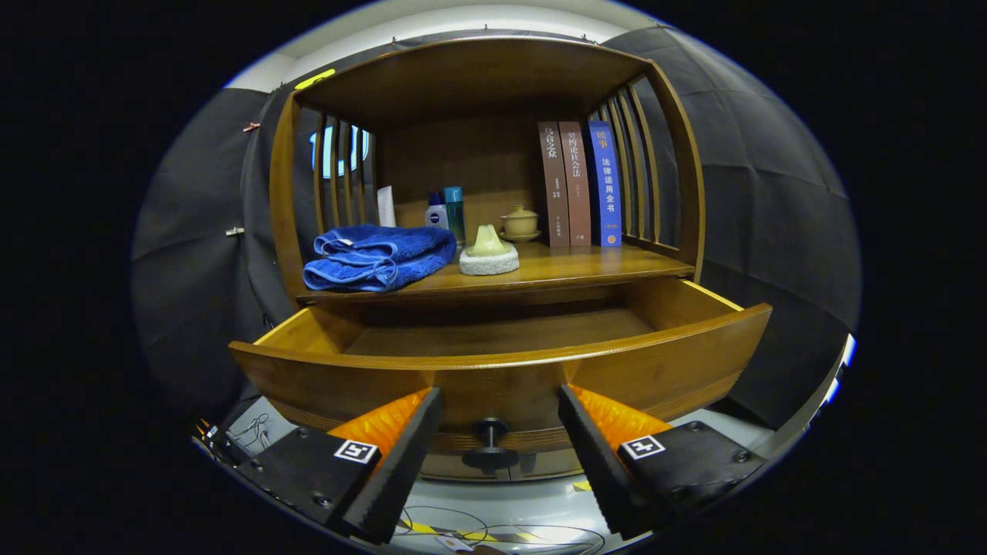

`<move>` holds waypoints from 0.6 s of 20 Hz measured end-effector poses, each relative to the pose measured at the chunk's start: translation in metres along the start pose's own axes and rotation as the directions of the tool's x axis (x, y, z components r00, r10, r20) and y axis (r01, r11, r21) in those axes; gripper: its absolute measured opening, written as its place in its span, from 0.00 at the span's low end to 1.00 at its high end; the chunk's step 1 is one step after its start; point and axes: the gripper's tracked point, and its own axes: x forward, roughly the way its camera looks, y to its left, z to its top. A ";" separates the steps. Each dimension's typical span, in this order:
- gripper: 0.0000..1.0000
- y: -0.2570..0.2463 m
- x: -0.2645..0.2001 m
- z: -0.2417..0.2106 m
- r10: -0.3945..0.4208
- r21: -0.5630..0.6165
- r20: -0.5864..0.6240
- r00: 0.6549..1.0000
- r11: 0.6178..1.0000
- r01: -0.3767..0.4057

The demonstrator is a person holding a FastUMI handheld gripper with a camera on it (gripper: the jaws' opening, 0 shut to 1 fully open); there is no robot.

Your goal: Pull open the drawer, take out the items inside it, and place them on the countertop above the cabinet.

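I hold the tongs (pixel 500 432) wide, fingers (pixel 405 451) parted on either side of the knob (pixel 490 441), gripping nothing. The knob sits between the fingers, on the front of the drawer (pixel 501 370), and I cannot tell whether either pad touches it. The drawer stands pulled out below the desk (pixel 570 266). The part of its floor I can see looks bare; the near strip lies hidden behind the front panel, so I cannot say whether anything lies there.

On the desk above: a folded blue towel (pixel 378 257) at the left, a pale cone on a round base (pixel 489 250) just beside it, bottles (pixel 447 214) behind, a small lidded pot (pixel 520 222), and three books (pixel 580 183) standing upright at the right.

I judge the pull to be done, and the towel and cone may already be items taken out. To do the present step well, I would lift the tongs clear of the knob, rise over the front panel, and look down into the near strip before reaching. If something remains, I would set it on the free patch of desk before the books.
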 end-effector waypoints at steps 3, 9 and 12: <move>0.99 0.001 0.017 0.006 -0.008 -0.009 -0.002 1.000 1.000 0.008; 0.99 0.001 0.061 0.013 -0.005 -0.005 -0.018 1.000 1.000 0.005; 0.99 0.002 0.086 0.008 -0.005 0.003 -0.054 0.999 1.000 0.005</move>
